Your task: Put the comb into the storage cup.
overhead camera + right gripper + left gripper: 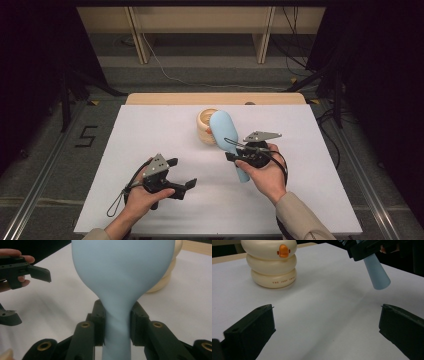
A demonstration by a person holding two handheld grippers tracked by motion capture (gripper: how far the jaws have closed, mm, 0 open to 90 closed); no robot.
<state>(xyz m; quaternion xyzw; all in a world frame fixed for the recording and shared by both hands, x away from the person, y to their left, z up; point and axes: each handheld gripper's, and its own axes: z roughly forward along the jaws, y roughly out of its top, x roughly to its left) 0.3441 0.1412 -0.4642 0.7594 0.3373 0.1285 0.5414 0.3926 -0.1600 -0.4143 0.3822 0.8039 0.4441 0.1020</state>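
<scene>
The right gripper (pixel 117 326) already has its jaws pinching the neck of the pale blue brush (pixel 122 272), whose head tilts over the cream ringed container (pixel 207 126) just ahead; placing it seems left. The left gripper (pixel 181 173), jaws spread and empty, hovers well apart over bare desk (pixel 150 130); nothing blocks the way.

From my seat, overhead light brightens the white rectangular table top (pixel 150 150) evenly, while the surrounding floor falls dim. Shadows are soft. The left gripper view's near black jaws blur slightly.
</scene>
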